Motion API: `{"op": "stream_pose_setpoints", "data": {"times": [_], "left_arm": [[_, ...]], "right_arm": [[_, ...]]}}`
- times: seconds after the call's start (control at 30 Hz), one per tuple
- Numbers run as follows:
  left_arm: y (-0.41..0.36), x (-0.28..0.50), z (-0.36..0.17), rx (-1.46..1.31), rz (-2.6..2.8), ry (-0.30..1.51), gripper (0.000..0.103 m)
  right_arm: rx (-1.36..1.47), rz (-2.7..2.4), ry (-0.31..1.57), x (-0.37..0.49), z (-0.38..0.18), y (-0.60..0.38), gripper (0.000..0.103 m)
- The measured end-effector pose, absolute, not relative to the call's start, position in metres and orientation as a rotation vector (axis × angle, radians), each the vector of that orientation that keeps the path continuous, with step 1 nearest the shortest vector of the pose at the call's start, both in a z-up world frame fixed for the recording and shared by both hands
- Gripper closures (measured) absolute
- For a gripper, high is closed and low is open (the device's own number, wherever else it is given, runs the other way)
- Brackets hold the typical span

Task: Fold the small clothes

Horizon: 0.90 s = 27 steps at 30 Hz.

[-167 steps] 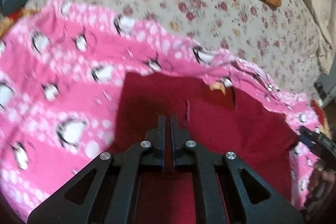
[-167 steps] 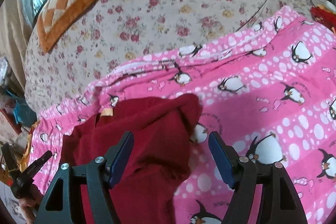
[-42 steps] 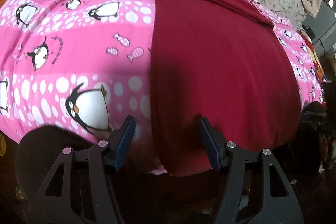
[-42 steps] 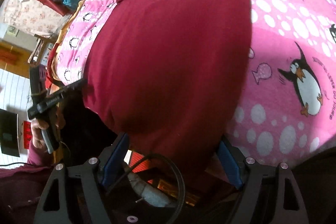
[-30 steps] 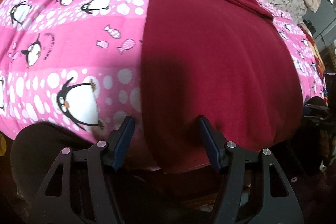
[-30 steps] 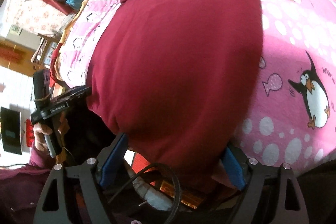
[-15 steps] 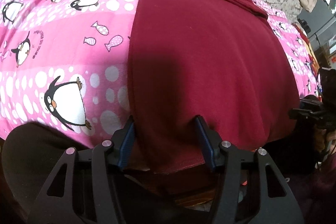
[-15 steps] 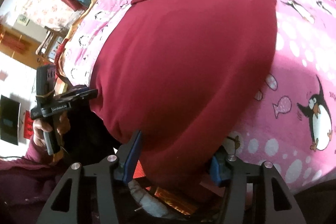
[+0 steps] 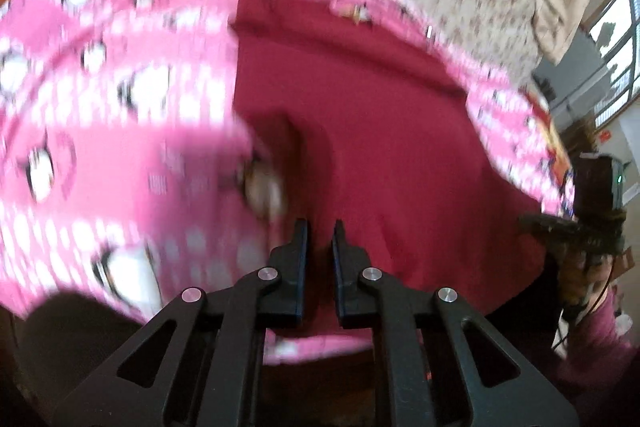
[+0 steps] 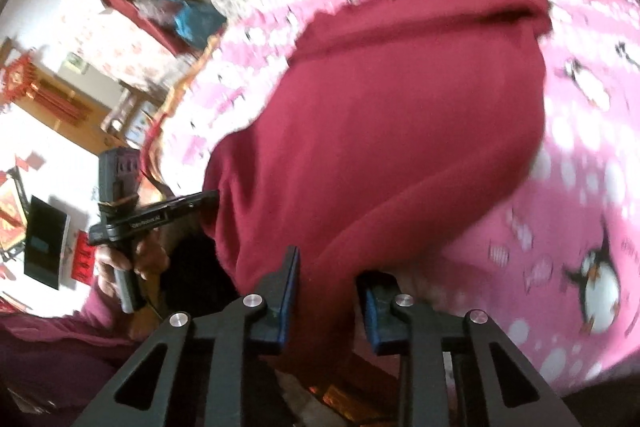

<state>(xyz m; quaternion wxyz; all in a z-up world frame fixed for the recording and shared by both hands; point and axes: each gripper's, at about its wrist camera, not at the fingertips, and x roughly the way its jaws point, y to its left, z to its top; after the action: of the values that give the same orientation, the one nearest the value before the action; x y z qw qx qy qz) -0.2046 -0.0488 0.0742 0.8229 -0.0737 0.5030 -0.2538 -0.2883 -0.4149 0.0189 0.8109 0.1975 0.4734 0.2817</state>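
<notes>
As one dark red garment lies on a pink penguin blanket over the bed, two grippers pinch its near hem. The left gripper has just clamped tight on the cloth; the right gripper, narrowing, holds a bunched fold.

The left gripper, a black two-finger tool of flat plastic-looking links, is showing narrow dark finger pads and four round silver screw heads across its arms, with long triangular cut-outs in the outer links. The right gripper is built the same, black with four silver screws, and its finger pads are showing blue. Seen from the right wrist view, the left gripper's side is carrying small white lettering, too blurred to read, and a boxy black block is sitting above its handle. The person's sleeve is appearing dark maroon, a soft knitted-looking fabric; the other sleeve is looking pinkish maroon.
</notes>
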Motion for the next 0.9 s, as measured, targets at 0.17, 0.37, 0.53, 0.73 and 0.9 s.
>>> {"op": "stream_pose_setpoints", "data": {"times": [0.17,0.37,0.53,0.73,0.9], "left_arm": [[-0.061,-0.154,0.104,-0.183,-0.498,0.963,0.097],[-0.078,-0.084,0.120,-0.222,-0.440,0.880,0.097],[-0.089,-0.022,0.118,-0.258,-0.371,0.851,0.097],[-0.105,0.034,0.090,-0.276,-0.296,0.864,0.097],[-0.100,0.056,0.069,-0.299,-0.273,0.891,0.089]], "right_arm": [[0.462,0.560,0.867,-0.259,0.054,-0.431,0.082],[0.473,0.431,0.791,-0.202,0.085,-0.452,0.085],[0.502,0.320,0.754,-0.141,0.095,-0.476,0.085],[0.608,0.262,0.761,-0.071,0.068,-0.504,0.085],[0.742,0.231,0.763,-0.055,0.033,-0.532,0.047]]}}
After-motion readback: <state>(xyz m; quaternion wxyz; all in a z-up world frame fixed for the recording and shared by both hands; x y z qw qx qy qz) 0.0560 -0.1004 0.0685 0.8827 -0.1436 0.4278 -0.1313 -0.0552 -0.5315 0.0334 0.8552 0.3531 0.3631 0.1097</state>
